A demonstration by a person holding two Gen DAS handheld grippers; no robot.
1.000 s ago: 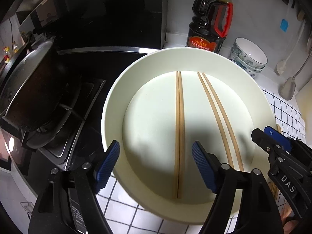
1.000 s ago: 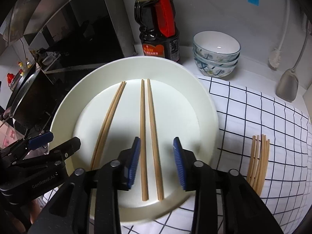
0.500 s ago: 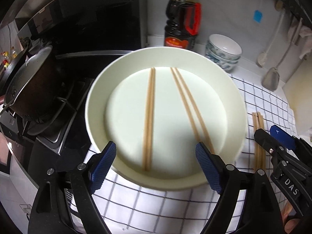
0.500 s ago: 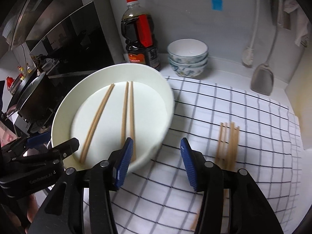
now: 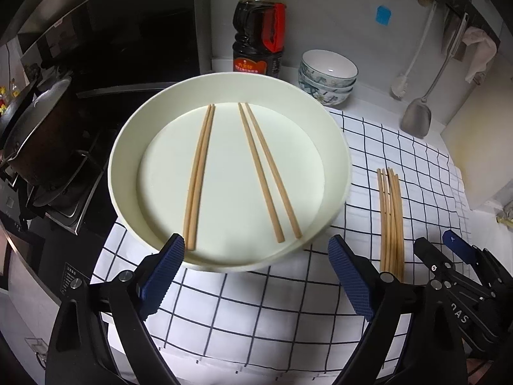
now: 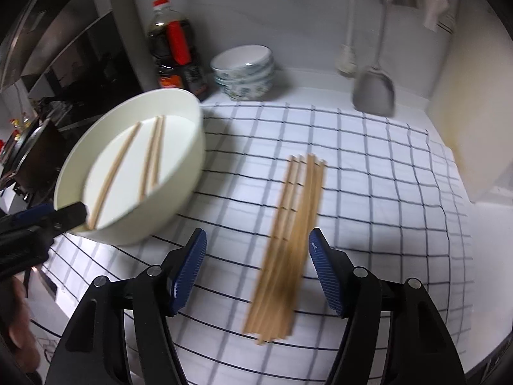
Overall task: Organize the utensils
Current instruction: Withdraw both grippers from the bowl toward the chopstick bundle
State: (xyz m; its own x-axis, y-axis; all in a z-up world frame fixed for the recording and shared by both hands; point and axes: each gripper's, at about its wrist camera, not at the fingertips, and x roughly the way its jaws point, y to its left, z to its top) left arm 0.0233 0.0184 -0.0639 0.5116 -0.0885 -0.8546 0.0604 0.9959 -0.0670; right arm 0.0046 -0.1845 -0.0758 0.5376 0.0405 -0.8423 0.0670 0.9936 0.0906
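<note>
Two chopstick pairs (image 5: 237,173) lie side by side, apart, inside the cream round basin (image 5: 340,147); loose chopstick bundle (image 6: 291,237) lies on the checked cloth (image 6: 384,199) covering the surface, just right of the basin. Left gripper (image 5: 256,276): jaws spread wide and opening, nothing between, hanging at the basin's near rim. Right gripper (image 6: 256,272): jaws opening, empty, over the bundle's near end.

Left gripper (image 5: 255,276): a second ago over the plate (image 5: 336,147), astride the left chopstick pair (image 5: 197,176); now clear of the rim at 6 o'clock, jaws opening, nothing between them.
Right gripper (image 6: 256,272): formerly over the right chopstick pair (image 6: 154,157); now above the loose chopstick bundle (image 6: 288,240) on the checked cloth (image 6: 384,192), at the plate's 3 o'clock, jaws opening.
</note>
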